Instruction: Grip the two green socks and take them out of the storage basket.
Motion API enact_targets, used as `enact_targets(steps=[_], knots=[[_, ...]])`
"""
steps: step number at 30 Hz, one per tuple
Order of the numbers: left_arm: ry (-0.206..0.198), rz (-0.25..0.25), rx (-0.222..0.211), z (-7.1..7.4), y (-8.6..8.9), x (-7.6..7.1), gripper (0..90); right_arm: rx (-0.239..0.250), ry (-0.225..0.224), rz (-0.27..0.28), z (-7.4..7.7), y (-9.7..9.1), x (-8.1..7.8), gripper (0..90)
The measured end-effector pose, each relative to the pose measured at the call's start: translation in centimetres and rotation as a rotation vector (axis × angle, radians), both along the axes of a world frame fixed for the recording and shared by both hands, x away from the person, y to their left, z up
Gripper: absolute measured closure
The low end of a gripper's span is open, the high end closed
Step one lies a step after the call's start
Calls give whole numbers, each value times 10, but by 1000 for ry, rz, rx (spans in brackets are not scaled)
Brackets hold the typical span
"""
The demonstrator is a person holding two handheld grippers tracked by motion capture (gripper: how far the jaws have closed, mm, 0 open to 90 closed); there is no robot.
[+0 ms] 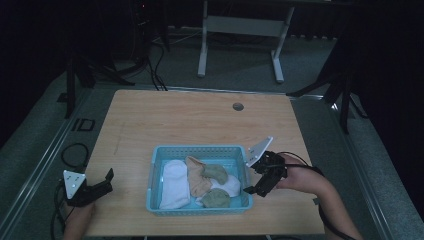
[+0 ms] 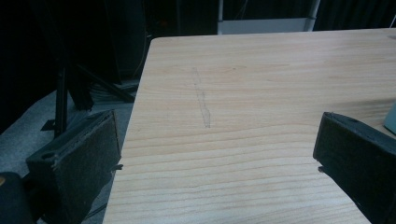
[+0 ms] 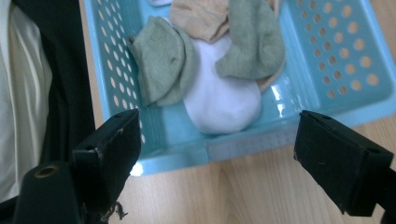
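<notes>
A shallow light-blue plastic basket with perforated walls [image 1: 200,150] sits on the pale wooden tabletop [image 1: 200,115], toward its near edge and a little right of the middle; all places below are given against this basket. Inside it, at the left end, lies a folded white sock [image 1: 174,184]; next to that a tan sock [image 1: 196,177] runs along the middle; at the right end a rounded white sock [image 3: 222,100] lies on the basket floor, with one sage-green sock [image 3: 163,58] resting over its near side and a second sage-green sock [image 3: 250,39] over its far side, both touching it. The right hand-held gripper [image 1: 256,181] hangs just outside the basket's right wall, near the front corner, pointing down toward that rim; its two black jaws stand wide apart and hold nothing, and in the right gripper view the basket corner and the rounded white sock lie between and beyond them. The left hand-held gripper [image 1: 102,183] rests well to the left of the basket, by the tabletop's left edge; its jaws are also spread wide with nothing between them but bare wood.
</notes>
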State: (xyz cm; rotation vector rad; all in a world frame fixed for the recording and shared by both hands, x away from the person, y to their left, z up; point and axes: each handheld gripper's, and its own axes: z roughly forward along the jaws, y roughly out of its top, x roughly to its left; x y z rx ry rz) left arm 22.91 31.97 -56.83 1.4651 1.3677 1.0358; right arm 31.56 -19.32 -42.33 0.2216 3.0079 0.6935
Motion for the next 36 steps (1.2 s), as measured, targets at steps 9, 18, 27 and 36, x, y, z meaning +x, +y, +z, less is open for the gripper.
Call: enact_targets(steps=[9, 18, 27, 36], knots=[[-1, -2, 0, 0, 0, 0, 3, -38, 16, 21, -11, 22, 4, 145], [-2, -4, 5, 0, 0, 0, 3, -70, 34, 46, -28, 39, 6, 207], [-1, -3, 5, 0, 0, 0, 3, -89, 66, 97, -50, 60, 1, 291], [-3, -1, 4, 0, 0, -1, 3, -103, 41, 143, -60, 73, -2, 415]])
